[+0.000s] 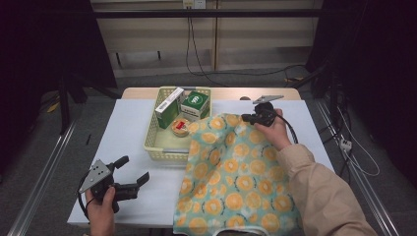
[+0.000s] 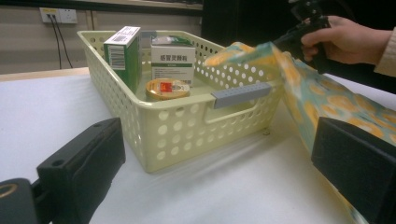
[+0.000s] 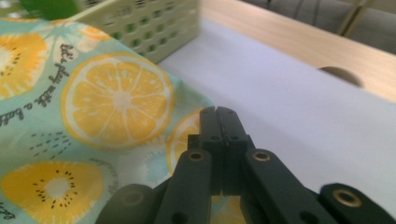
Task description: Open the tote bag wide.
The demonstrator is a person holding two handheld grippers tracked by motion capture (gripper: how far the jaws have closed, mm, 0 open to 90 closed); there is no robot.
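Your right hand-held gripper [image 1: 247, 117] has its jaws pinched tight on the far corner of the citrus-print cloth [image 1: 231, 177], just beside the right wall of the yellow basket [image 1: 152, 135]. In the right gripper view the two jaws meet with fabric caught between them (only a thin edge of it, by the look of things). The cloth slopes down from that raised corner, its near end hanging over the edge of the surface [image 1: 128, 123] towards you, and one fold laps over the basket's near right corner.

Your left hand-held gripper [image 1: 132, 173] hangs over the bare surface well to the near left of the basket, jaws wide apart and holding nothing.

Inside the basket stand two green-and-white boxes [image 2: 173, 58] at the far end with a small round tin [image 2: 167, 88] in front of them.

Risks, as I judge them: the bite on the cloth seems shallow, so a quick pull could slip the corner free and drop it. The cloth's weight hangs off the near edge, which would drag it away from the basket once released. Sweeping the fabric low across the basket could catch the tall boxes and tip them, or snag the rim and shift the light basket itself.
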